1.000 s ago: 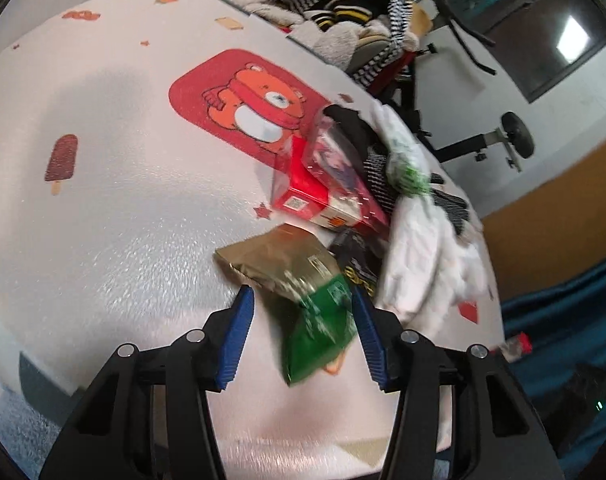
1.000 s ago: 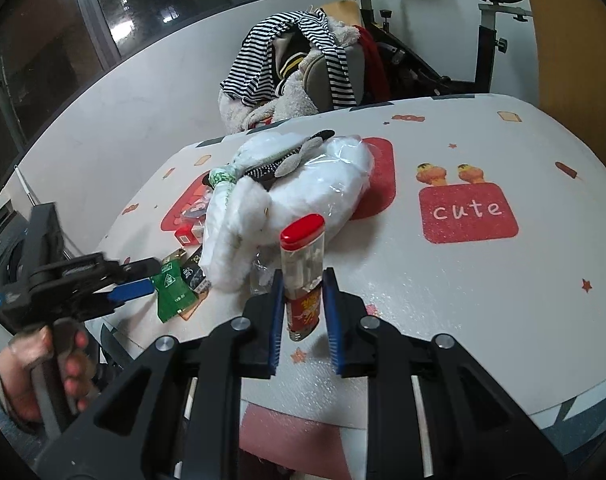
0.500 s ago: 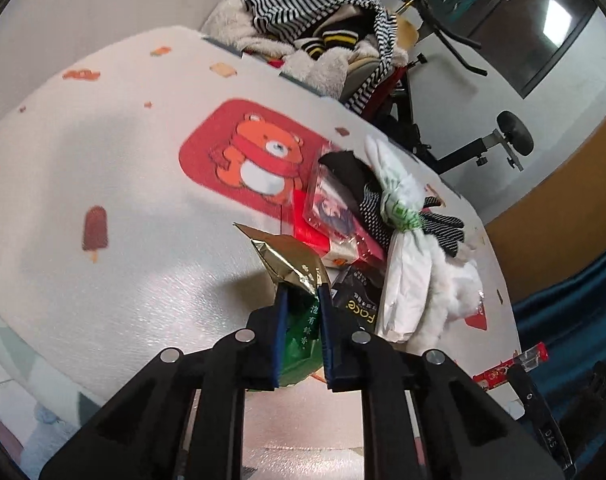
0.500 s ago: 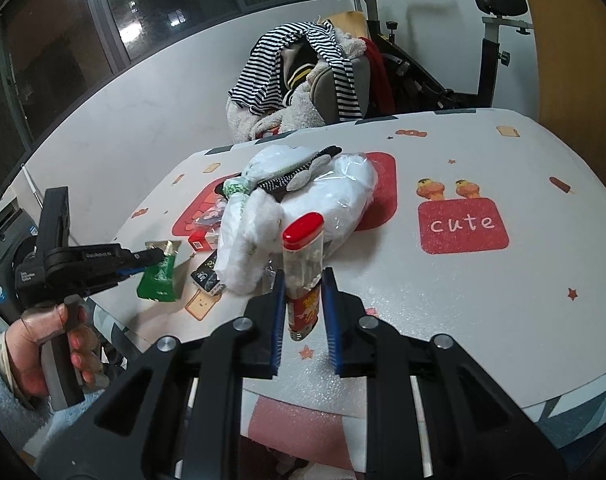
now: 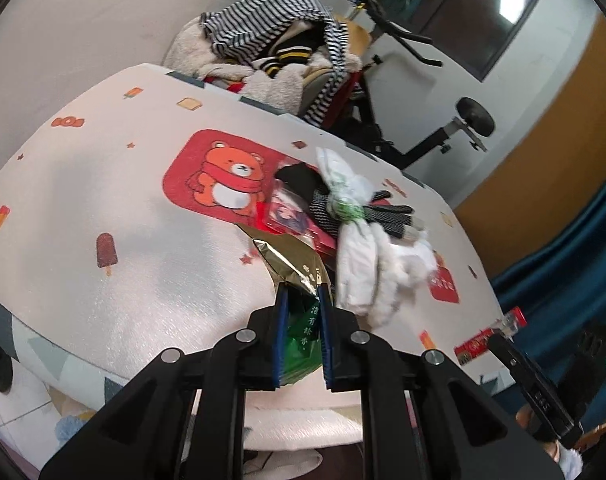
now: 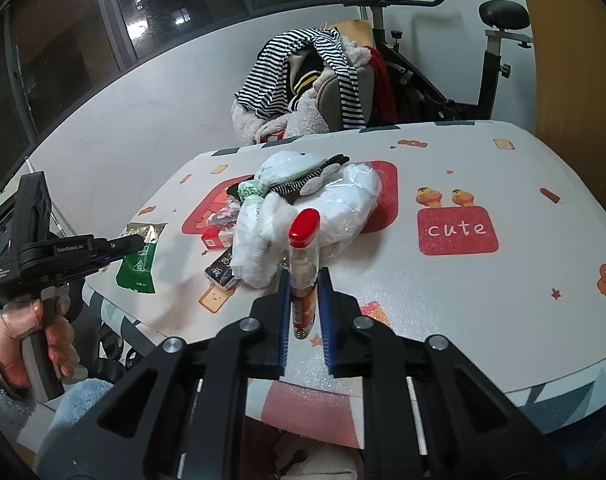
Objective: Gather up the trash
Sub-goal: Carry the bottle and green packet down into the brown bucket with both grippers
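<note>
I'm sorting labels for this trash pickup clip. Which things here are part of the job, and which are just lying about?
Part of the job:
- green and gold wrapper, clamped in the left gripper
- red-capped tube, clamped in the right gripper
- red box and white plastic bags heaped on the table

Lying about:
- striped clothes behind the table
- exercise bike
</note>
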Demonstrator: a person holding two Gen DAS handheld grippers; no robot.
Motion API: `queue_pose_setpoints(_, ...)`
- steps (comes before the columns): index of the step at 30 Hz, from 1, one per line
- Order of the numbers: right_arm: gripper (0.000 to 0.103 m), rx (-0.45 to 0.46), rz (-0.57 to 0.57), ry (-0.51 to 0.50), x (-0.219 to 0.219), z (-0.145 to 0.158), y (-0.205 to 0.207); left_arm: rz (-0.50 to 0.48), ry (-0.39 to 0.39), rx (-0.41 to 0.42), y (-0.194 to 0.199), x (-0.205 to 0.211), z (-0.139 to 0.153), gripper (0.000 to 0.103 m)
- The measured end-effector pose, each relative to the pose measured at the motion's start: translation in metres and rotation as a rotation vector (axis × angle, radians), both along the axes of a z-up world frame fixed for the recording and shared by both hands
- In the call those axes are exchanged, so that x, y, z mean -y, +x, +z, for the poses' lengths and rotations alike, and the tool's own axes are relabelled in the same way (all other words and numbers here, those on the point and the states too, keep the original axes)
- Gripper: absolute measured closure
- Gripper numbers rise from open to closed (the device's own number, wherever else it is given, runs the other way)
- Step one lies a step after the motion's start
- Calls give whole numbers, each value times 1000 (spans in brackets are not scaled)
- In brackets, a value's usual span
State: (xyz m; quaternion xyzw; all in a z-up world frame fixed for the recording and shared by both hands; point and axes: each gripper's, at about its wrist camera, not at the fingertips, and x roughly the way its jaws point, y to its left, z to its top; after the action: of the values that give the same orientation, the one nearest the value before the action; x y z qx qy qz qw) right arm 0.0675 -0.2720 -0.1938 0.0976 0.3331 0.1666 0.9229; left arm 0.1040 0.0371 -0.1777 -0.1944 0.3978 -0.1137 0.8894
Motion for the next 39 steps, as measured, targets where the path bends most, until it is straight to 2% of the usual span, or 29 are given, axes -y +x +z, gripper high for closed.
queue_pose_setpoints(14, 88, 24, 15, 14, -1, 14, -22, -171, -43, 57, -51, 24, 24, 89)
queue_pose_setpoints(20, 88, 32, 27, 15, -3, 16, -35, -238, -8, 61, -72, 35, 22, 89)
queue_pose_setpoints(27, 88, 23, 42, 5, -6, 9, -58, -357, 90, -17, -104, 60, -18, 89)
queue_pose_setpoints(30, 88, 7, 48, -3, -7, 0, -68, -398, 109, -77, -114, 69, -44, 89)
queue_pose_setpoints(35, 89, -29, 51, -1, -8, -15, -80, -434, 129, -128, -128, 79, -75, 89)
queue_pose_setpoints(37, 88, -42, 54, -3, -9, -20, -83, -432, 129, -142, -130, 78, -82, 85)
queue_pose_setpoints(38, 88, -52, 55, -3, -10, -24, -85, -435, 127, -145, -131, 78, -85, 76)
queue_pose_setpoints(39, 89, -58, 56, -4, -10, -25, -85, -435, 129, -149, -131, 78, -87, 62)
